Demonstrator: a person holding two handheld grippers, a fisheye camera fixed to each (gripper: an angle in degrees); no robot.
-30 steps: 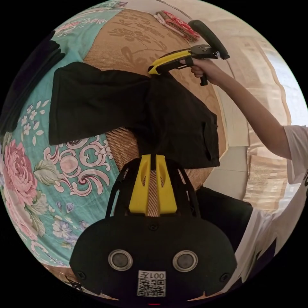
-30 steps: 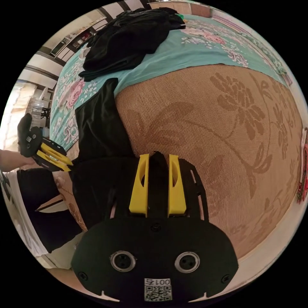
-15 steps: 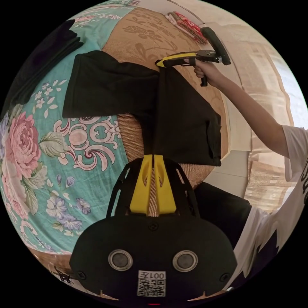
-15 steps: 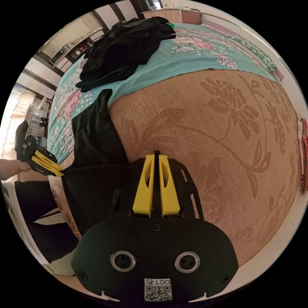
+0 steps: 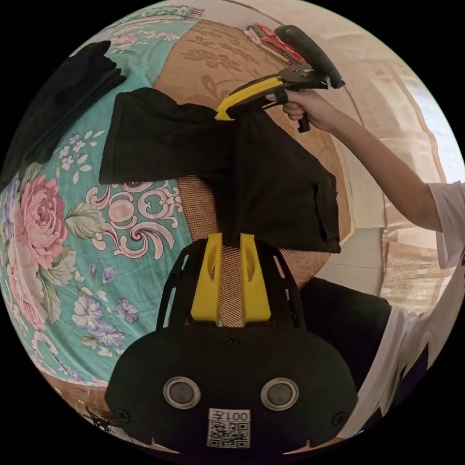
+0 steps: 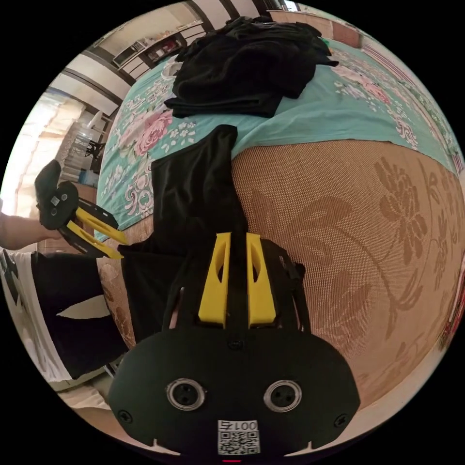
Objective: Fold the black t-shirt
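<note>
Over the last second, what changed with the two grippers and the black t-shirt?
Both grippers' jaws went from nearly closed on the fabric half a second ago to parted now: the left gripper and right gripper have opened around the black t-shirt, though cloth still sits between the jaws. The shirt stays draped over the woven mat, and the pile of dark clothes is unmoved.

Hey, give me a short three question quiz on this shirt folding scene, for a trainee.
1. True or false: the black t-shirt lies wholly on the floral sheet.
2. What lies on the sheet beyond the shirt? A pillow; B pile of dark clothes; C book.
3. Fill in: the left gripper and right gripper both have their tips at the ____.
Key: 1 false, part lies on the woven mat; 2 B; 3 black t-shirt.
</note>
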